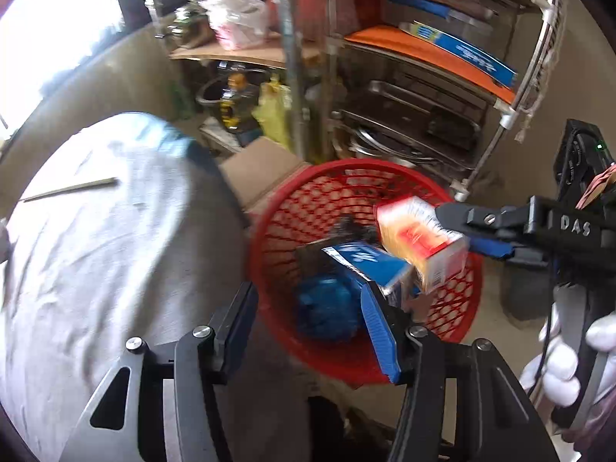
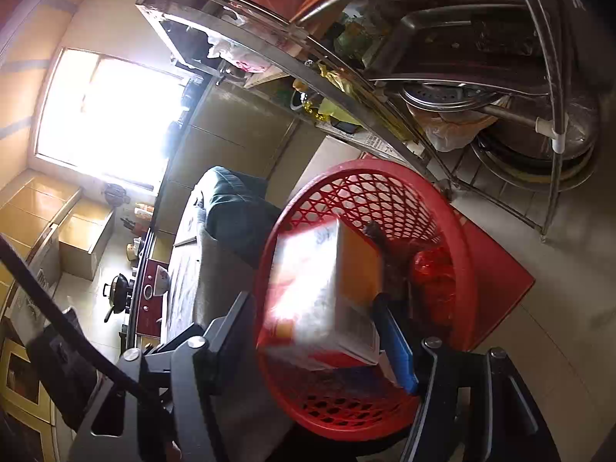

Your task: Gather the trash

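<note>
Red mesh basket (image 1: 454,308) sits right under both my grippers. My left gripper (image 1: 312,319) is open, blue carton (image 1: 365,265) loose at its 2 o'clock. My right gripper (image 2: 312,327) is open too, orange-and-white box (image 2: 327,300) blurred between the fingers.

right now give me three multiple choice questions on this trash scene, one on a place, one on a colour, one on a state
1. Where does the red plastic lattice basket stand?
A. on the floor by the metal shelf rack
B. on a shelf of the rack
C. on the cloth-covered table

2. What colour is the carton at the left gripper?
A. green
B. blue and white
C. black

3. How do the right gripper jaws stand around the orange and white cardboard box?
A. pressed shut on it
B. apart, the box blurred between them
C. nowhere near it

Key: 1 A, its base sits on floor tiles beside the rack's leg. 2 B, its printed face is blue with white lettering. 3 B, a gap shows at the left jaw.
</note>
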